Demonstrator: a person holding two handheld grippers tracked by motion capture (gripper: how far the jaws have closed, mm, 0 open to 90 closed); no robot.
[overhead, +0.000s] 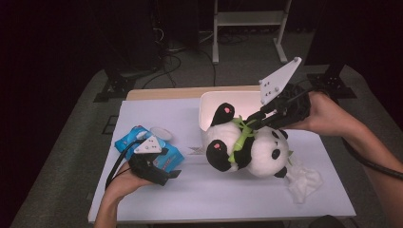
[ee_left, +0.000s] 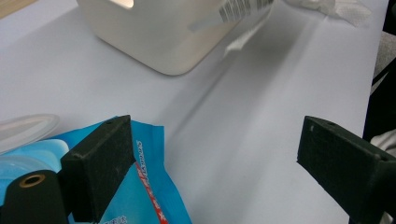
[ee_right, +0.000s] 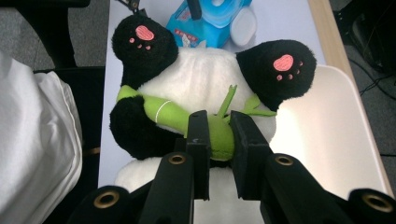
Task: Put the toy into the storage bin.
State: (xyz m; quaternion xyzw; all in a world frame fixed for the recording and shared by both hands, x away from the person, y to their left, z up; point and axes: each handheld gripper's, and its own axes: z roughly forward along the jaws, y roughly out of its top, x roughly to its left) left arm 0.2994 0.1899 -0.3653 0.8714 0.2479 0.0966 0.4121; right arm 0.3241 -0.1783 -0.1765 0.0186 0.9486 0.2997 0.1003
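So the right gripper point(overhead: 253, 118) has its jaws pinched nearly shut on the green bamboo stalk point(ee_right: 219, 135) sewn across the panda plush point(overhead: 247, 145), and the panda hangs from that grip, feet up and tilted left. It sits just in front of the white bin point(overhead: 209, 102), which is on the far side of it, so I'd guess the next move is simply up and back over the rim. The panda's long axis runs left-right across the desk point(overhead: 214, 199), roughly along the bin's near wall.

The left gripper point(overhead: 166, 173) rests at the near left with its jaws spread wide and nothing between them, one pad just beside the blue wipes pack point(ee_left: 149, 186).

The right gripper view shows the pinch is on the bamboo, not the fur; the high view shows the crumpled tissue point(overhead: 302, 183) to the right.
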